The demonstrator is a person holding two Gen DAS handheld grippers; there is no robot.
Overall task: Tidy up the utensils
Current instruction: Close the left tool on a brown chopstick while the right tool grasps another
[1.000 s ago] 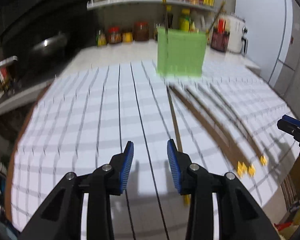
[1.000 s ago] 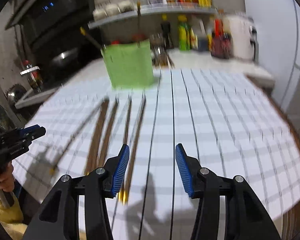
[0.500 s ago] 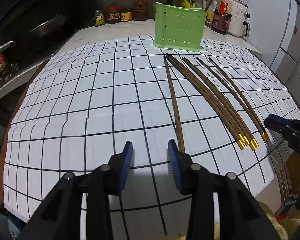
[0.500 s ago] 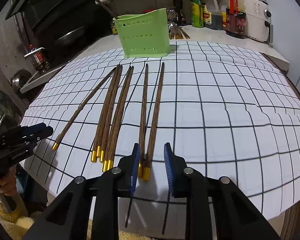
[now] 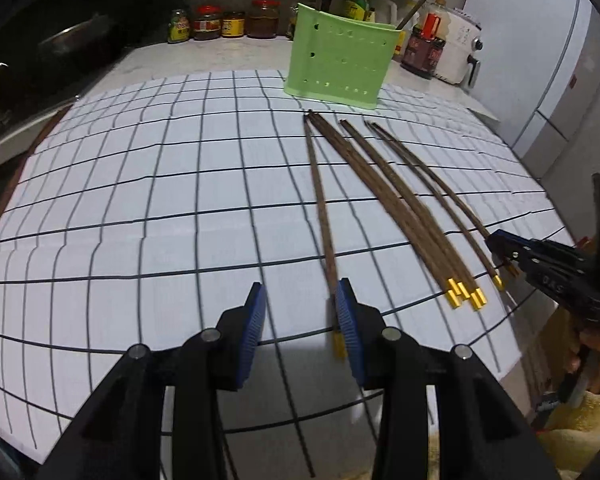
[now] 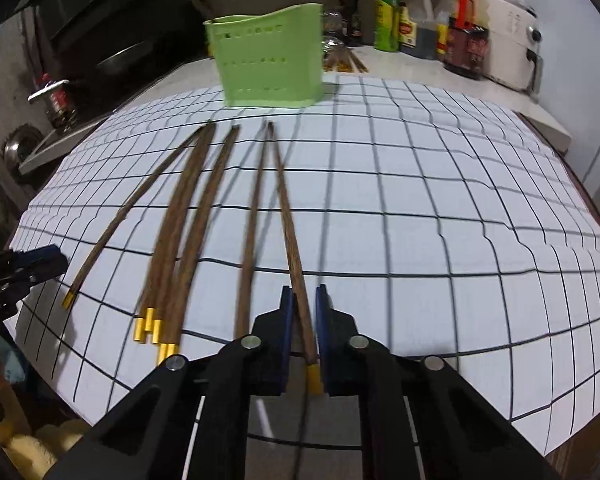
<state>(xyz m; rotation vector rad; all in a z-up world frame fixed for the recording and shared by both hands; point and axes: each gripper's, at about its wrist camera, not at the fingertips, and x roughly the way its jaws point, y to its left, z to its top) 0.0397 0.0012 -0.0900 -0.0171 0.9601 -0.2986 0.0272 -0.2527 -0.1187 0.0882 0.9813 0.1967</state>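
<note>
Several brown chopsticks with gold ends lie fanned on a white grid mat (image 5: 140,200), pointing toward a green perforated holder (image 5: 340,64) (image 6: 268,64) that stands at the mat's far edge with two sticks in it. My right gripper (image 6: 303,296) is shut on the rightmost chopstick (image 6: 288,216), just above its gold end; in the left wrist view it (image 5: 500,242) shows low at the fan's right side. My left gripper (image 5: 300,296) stands open over the mat's near edge. The leftmost chopstick (image 5: 320,200) runs just inside its right pad, untouched on the other side.
Jars (image 5: 220,24), sauce bottles (image 6: 388,16) and a white appliance (image 6: 512,36) line the counter behind the holder. A dark stove and pans (image 6: 112,60) sit to the left. A person's hand (image 5: 596,344) holds the right gripper past the mat's near right corner.
The right gripper has sunk to the mat and closed its jaws on the rightmost chopstick. The left gripper has tilted slightly, so the leftmost chopstick now shows inside its right pad.
</note>
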